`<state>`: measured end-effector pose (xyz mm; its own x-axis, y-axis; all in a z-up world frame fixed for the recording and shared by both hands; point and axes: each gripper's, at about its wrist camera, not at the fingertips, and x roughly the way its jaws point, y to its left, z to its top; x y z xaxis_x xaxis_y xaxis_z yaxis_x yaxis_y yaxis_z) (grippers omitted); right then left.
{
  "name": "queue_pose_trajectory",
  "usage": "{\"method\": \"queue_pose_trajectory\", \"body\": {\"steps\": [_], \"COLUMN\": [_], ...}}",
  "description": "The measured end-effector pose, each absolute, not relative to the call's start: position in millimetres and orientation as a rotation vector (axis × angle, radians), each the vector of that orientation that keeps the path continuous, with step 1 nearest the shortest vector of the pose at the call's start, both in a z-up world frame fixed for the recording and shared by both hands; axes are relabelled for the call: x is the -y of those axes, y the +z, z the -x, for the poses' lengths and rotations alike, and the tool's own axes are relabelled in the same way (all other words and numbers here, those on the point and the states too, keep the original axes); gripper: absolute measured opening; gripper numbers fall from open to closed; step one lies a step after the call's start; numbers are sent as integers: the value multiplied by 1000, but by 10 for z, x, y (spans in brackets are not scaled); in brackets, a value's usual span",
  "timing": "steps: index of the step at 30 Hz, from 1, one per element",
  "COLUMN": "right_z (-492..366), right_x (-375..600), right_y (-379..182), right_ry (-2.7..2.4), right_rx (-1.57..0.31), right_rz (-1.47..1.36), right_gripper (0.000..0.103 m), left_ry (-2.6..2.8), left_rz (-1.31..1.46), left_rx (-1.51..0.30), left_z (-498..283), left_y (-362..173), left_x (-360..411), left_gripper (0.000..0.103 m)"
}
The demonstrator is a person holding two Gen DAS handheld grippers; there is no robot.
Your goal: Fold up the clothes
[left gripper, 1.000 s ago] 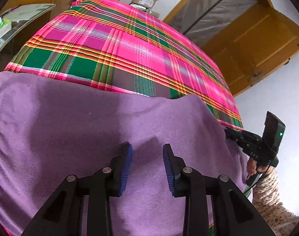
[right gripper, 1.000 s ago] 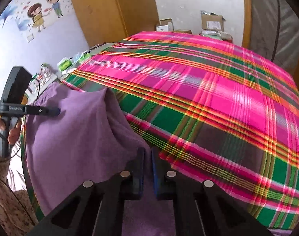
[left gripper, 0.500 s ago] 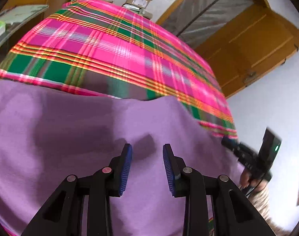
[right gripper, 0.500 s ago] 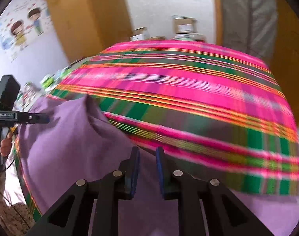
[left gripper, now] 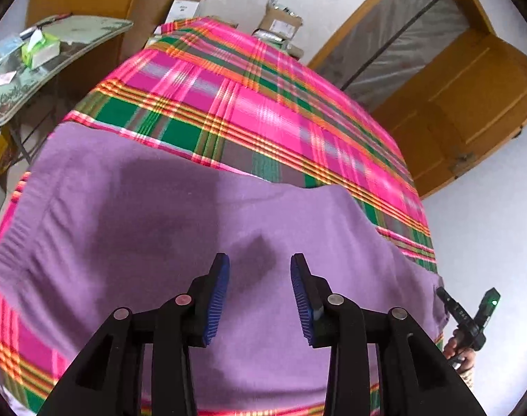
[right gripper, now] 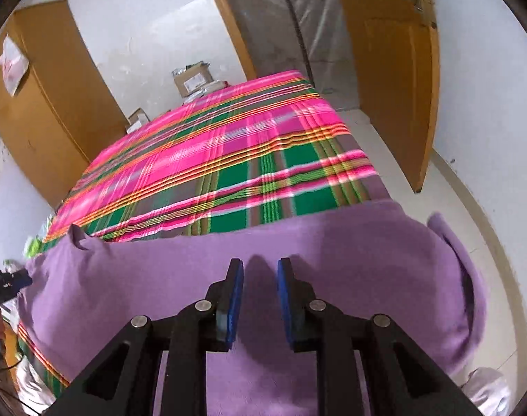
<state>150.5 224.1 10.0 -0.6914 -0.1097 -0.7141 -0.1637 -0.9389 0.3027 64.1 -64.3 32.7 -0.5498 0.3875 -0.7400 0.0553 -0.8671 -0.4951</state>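
A purple garment lies spread across the near end of a bed with a pink and green plaid cover. My left gripper hovers just above its middle, open, nothing between the blue pads. In the right wrist view the same purple garment fills the lower half, its right end bunched and hanging over the bed's edge. My right gripper stands open above it with an empty gap. The right gripper's body shows at the garment's far right edge, held in a hand.
A side table with tissue packs stands left of the bed. Cardboard boxes sit past the far end. A wooden door and plastic-covered doorway lie to the right. White floor runs along the bed's right side.
My right gripper opened, letting go of the purple garment, and swung right toward the bed's right edge. The left gripper stayed open and lifted back a little.
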Motion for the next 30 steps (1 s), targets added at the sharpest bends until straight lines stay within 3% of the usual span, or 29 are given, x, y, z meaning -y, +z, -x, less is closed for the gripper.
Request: {"method": "queue_pose_trajectory", "body": {"steps": [13, 30], "right_z": [-1625, -1841], "right_x": [-1788, -1560], "right_y": [163, 199], "right_ry": [2983, 3080], "right_rx": [-510, -535], "right_rz": [1211, 1208], "right_gripper": [23, 24], "left_ry": [2699, 2779], "left_rz": [1338, 1351], "left_rx": [829, 908], "left_z": [-1348, -1922], "left_y": [608, 546], "left_x": [1419, 1717], "left_gripper": [38, 38]}}
